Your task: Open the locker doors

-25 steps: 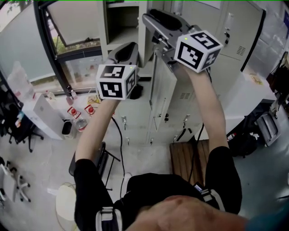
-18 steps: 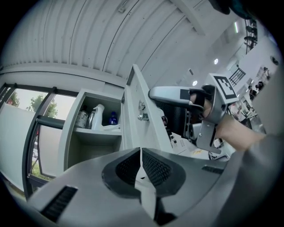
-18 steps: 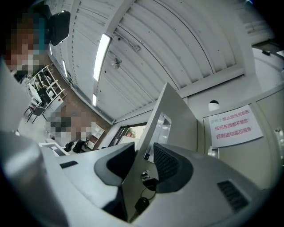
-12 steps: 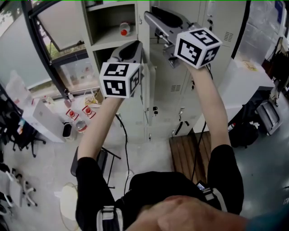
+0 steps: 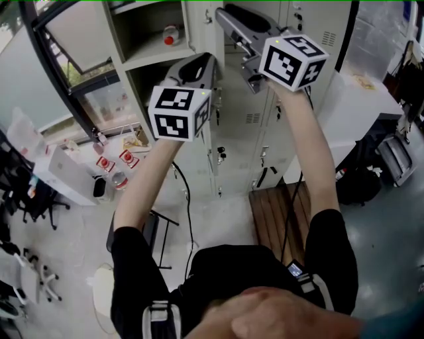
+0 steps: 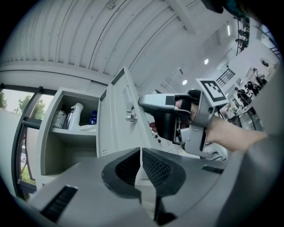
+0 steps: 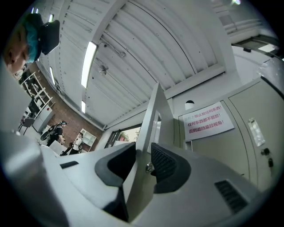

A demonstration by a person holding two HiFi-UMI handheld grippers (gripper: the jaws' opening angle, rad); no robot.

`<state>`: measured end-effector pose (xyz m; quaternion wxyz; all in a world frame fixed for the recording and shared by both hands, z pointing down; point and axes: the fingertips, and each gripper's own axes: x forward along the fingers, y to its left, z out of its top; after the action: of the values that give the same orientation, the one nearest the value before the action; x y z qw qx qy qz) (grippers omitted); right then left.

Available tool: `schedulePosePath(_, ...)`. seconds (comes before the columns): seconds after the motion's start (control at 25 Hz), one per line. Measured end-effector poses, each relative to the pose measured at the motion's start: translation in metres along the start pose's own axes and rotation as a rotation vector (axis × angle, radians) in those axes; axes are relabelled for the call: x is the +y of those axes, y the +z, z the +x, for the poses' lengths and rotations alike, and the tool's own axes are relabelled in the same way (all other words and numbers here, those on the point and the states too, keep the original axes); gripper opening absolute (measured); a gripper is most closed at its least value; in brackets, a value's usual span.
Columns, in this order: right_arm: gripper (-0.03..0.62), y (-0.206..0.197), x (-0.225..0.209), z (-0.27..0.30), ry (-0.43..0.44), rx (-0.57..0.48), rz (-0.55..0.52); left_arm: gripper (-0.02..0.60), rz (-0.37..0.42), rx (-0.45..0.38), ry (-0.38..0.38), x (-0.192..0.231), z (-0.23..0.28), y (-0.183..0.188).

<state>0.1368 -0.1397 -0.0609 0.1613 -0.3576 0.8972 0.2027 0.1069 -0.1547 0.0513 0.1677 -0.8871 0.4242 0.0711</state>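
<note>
Grey lockers (image 5: 291, 132) stand in front of me. My right gripper (image 5: 224, 14) is high up, with the edge of an upper locker door (image 7: 151, 128) between its pads. Those jaws have just been closing, and one pad (image 7: 164, 165) sits against a small rivet on the door. Lower down, my left gripper (image 5: 207, 65) is shut on the thin edge of a second door (image 6: 141, 170). In the left gripper view the upper door (image 6: 117, 128) stands swung out with its latch showing, and the right gripper (image 6: 153, 103) is on its edge. Behind it an open compartment (image 5: 156, 49) holds a bottle (image 5: 170, 34).
A spray bottle (image 6: 75, 116) and cans share the open shelf. A wooden bench (image 5: 278, 222) lies on the floor at the lockers' foot, with a white table (image 5: 361, 109) to the right. A window (image 5: 79, 40), a low white cabinet (image 5: 63, 175) and a chair (image 5: 149, 232) are on the left.
Both grippers have pulled towards me and leftward with the door edges in them. The doors stand wider, and the open compartment with the bottle has come into view.
</note>
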Motion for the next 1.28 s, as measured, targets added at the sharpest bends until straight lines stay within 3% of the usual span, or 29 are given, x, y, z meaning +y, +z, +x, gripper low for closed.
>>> schedulePosePath(0.2,0.117,-0.015,0.010,-0.006,0.026,-0.006,0.013,0.009,0.015,-0.045,0.040,-0.004,-0.014,0.003)
schedulePosePath(0.6,0.117,-0.069,0.048,-0.037,0.069,0.046,-0.082,0.009,-0.068,0.006,0.088,0.001,-0.050,-0.044)
schedulePosePath(0.8,0.117,-0.098,0.059,-0.059,0.066,0.046,0.007,0.009,-0.127,0.051,0.112,0.001,-0.069,-0.077)
schedulePosePath(1.04,0.117,-0.154,0.070,-0.100,0.001,0.079,0.094,0.009,-0.183,0.093,0.145,-0.011,-0.091,-0.128)
schedulePosePath(1.28,0.112,-0.214,0.081,-0.154,-0.119,0.196,0.117,0.009,-0.270,0.135,0.182,-0.042,-0.114,-0.180)
